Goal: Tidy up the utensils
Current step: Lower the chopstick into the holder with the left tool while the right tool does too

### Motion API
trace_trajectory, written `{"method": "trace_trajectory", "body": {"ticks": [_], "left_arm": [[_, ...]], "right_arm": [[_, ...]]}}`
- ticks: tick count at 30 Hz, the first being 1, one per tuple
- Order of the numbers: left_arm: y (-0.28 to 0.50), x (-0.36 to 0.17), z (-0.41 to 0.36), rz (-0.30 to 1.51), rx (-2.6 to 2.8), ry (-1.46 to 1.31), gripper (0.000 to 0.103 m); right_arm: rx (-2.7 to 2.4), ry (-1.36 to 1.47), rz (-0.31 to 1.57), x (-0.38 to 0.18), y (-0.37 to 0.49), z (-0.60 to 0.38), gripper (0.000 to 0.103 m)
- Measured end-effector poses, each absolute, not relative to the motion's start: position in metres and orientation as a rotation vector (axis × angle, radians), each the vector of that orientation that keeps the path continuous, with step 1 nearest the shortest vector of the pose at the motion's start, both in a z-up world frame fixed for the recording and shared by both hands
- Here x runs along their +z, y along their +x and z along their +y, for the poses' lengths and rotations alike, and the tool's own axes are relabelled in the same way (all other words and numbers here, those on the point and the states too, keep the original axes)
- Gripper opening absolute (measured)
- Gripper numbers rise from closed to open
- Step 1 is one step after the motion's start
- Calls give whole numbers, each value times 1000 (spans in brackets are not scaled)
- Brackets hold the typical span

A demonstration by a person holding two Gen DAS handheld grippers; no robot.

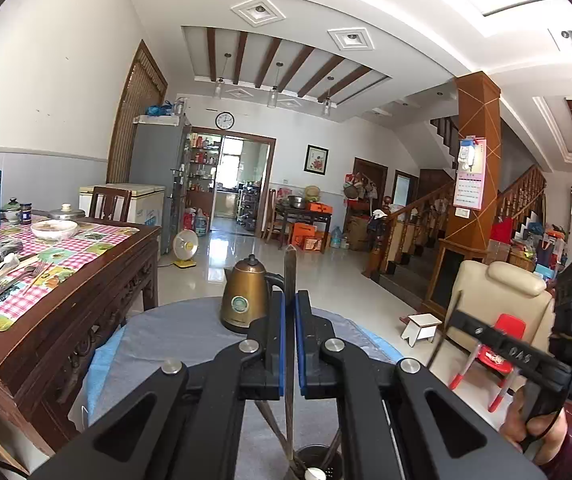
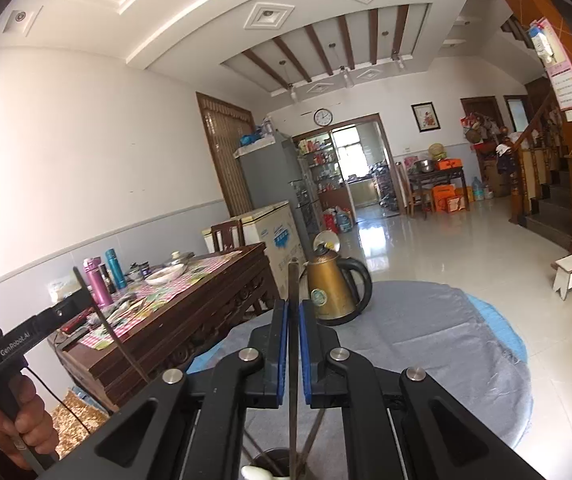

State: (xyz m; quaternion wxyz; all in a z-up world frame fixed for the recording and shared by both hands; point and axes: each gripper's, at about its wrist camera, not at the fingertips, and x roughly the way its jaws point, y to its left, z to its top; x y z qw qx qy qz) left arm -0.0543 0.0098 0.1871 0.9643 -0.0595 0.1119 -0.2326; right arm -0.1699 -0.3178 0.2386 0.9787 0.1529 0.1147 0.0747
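My left gripper [image 1: 290,300] is shut on a dark chopstick [image 1: 290,276] that stands upright between its blue pads, its tip above the fingers and its lower end in a dark utensil cup [image 1: 318,462] below. My right gripper [image 2: 294,308] is shut on another chopstick [image 2: 293,284], also upright, over the same cup [image 2: 271,462], which holds other sticks and a white spoon [image 2: 251,472]. Each gripper shows in the other's view: the right one at the right edge [image 1: 526,360], the left one at the left [image 2: 13,344].
A round table with a grey cloth [image 1: 173,332] carries a bronze kettle [image 1: 243,300]. A wooden dining table [image 1: 85,276] to the left holds loose cutlery [image 1: 13,274], a bowl and bottles. A cream chair, a red stool and a white stool stand to the right.
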Motion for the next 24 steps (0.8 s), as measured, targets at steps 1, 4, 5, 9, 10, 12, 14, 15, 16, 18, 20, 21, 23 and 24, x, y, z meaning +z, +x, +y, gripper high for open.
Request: {"method": "trace_trajectory", "body": {"ticks": [1, 4, 5, 9, 10, 12, 14, 15, 16, 18, 20, 21, 23, 24], "left_arm": [[-54, 186, 8, 224, -473, -119, 4], [-50, 181, 2, 245, -485, -117, 4], [-47, 179, 0, 254, -487, -118, 4], [-40, 168, -8, 292, -489, -111, 4], [-39, 165, -9, 299, -488, -110, 4], [-34, 160, -12, 317, -485, -103, 4], [-32, 154, -16, 334, -480, -101, 4], [-30, 152, -17, 341, -480, -101, 4], [-29, 150, -19, 347, -478, -100, 4], [-26, 147, -22, 361, -477, -99, 4], [-26, 145, -25, 367, -476, -95, 4], [-26, 143, -26, 371, -477, -93, 4], [-26, 141, -27, 375, -476, -89, 5], [-26, 141, -27, 376, -474, -87, 4]], "right_arm": [[158, 306, 238, 237, -168, -315, 7], [167, 299, 250, 232, -163, -307, 7], [172, 298, 260, 230, -160, -305, 7], [174, 298, 274, 221, -152, -301, 7], [173, 299, 277, 219, -150, -300, 7], [172, 300, 282, 216, -147, -300, 7], [163, 298, 288, 213, -143, -299, 7], [160, 298, 291, 212, -141, -298, 7], [159, 302, 295, 209, -139, -298, 7], [157, 308, 303, 206, -137, -298, 7], [153, 309, 312, 203, -133, -295, 7], [152, 309, 315, 202, -132, -295, 7], [149, 305, 321, 199, -129, -292, 7], [147, 301, 322, 199, -128, -290, 7]]}}
